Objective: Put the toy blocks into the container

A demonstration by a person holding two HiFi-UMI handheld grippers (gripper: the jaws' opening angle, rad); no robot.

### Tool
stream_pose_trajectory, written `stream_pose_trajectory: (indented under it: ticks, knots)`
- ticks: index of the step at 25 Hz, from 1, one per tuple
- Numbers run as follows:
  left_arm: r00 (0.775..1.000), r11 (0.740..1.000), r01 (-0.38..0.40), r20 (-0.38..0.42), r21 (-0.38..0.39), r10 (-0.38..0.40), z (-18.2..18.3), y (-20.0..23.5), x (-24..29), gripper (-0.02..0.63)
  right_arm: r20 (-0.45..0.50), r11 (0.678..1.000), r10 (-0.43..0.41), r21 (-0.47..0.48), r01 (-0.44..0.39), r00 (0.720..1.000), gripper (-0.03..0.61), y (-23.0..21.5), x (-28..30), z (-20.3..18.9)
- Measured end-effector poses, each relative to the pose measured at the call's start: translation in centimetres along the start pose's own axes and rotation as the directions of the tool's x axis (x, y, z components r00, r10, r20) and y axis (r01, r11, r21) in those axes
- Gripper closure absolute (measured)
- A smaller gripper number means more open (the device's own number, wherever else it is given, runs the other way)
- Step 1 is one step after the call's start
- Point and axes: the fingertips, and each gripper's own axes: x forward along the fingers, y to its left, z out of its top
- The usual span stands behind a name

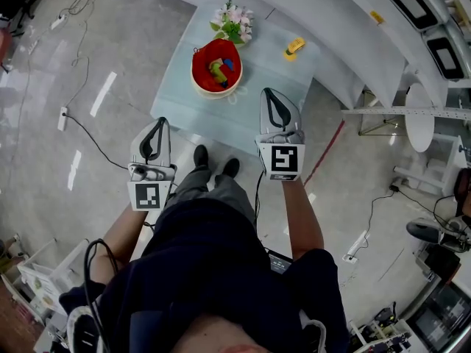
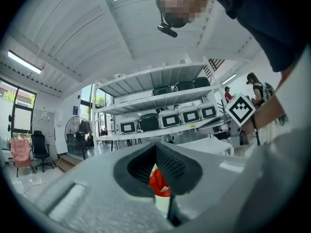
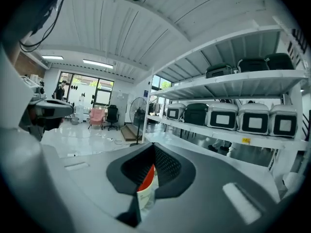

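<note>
Head view: red container [image 1: 196,70] sat on the pale table [image 1: 272,76], toy blocks [image 1: 219,68] already inside it. No loose block showed on the tabletop; only flowers [image 1: 234,19] and a small yellow object [image 1: 294,47] were beside it. The left gripper [image 1: 157,123] and right gripper [image 1: 274,94] were held up in front of the person, well apart from the container, claws together, nothing in them. Judged from this, the task looked done or nearly done; nothing obvious was left to pick up.

Left gripper view: left gripper [image 2: 156,145] had its claw closed and empty. Only a red sliver of the container [image 2: 158,181] showed through the loop of the jaws, far off. It added shelves with cases [image 2: 165,115] and a fan [image 2: 77,130], unseen from the head.

Right gripper view: right gripper [image 3: 154,147] was likewise closed on nothing, with the container [image 3: 147,176] a red strip through the gap. The blocks themselves could not be made out here; only the head view showed them.
</note>
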Motion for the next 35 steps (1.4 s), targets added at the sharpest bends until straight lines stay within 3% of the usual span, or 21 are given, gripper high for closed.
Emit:
stream_pose_trajectory:
  ticks: [11, 18, 35]
  knots:
    - [0.996, 0.998, 0.051, 0.076, -0.028, -0.049, 2.3, -1.5, 1.6, 0.611, 0.057, 0.993, -0.115, 0.029, 0.113, 0.992, 0.580, -1.3, -6.0, 1.4]
    - [0.994, 0.996, 0.080, 0.078, -0.040, -0.076, 2.8, -2.4, 2.3, 0.611, 0.055, 0.984, -0.179, 0.024, 0.178, 0.982, 0.580, -1.8, -8.7, 0.7]
    - [0.996, 0.993, 0.061, 0.069, -0.103, -0.054, 3.1, -1.8, 1.8, 0.611, 0.045, 0.960, -0.280, 0.030, 0.279, 0.959, 0.580, -1.6, -13.2, -0.1]
